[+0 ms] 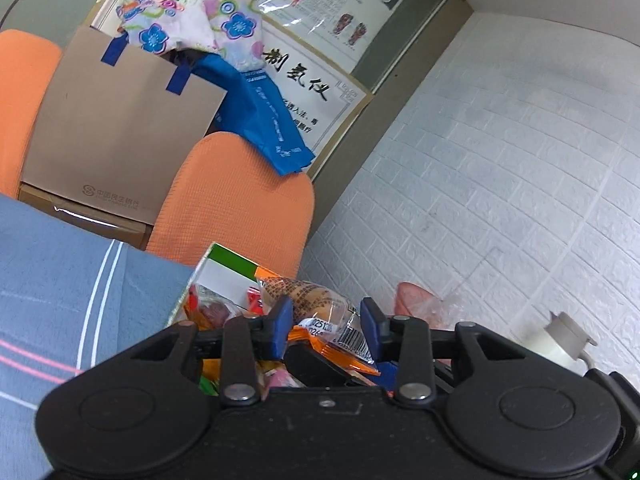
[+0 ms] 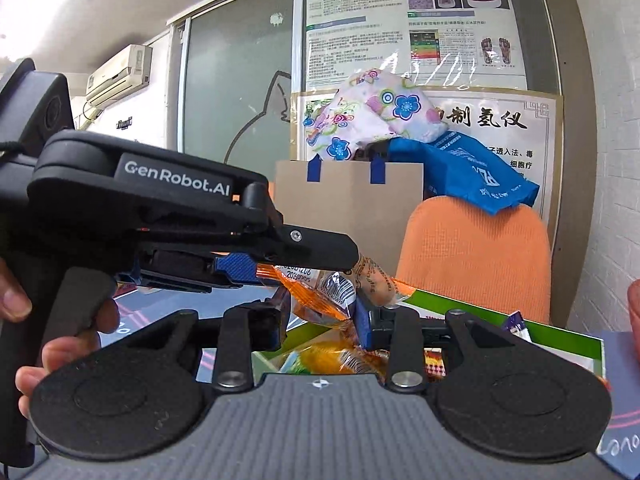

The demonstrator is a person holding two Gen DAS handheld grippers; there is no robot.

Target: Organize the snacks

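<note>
Blue tablecloth (image 1: 60, 280), green box (image 2: 520, 326) of snacks, both grippers (image 1: 326, 320) (image 2: 320, 326) clasping orange snack packet (image 2: 316, 296).

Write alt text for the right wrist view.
Two black tools meet over one orange-wrapped snack packet: the right tool from below, the left tool from the left, a hand on its handle. Underneath, a green-edged box holds more snacks; behind stand an orange chair and paper bag.

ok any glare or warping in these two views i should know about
Left wrist view: fisheye bends the white brick wall into curves, glare streaks on the plastic-covered poster. Right wrist view: similar glare on the poster, dark corners, the snack packet stays sharp.
</note>
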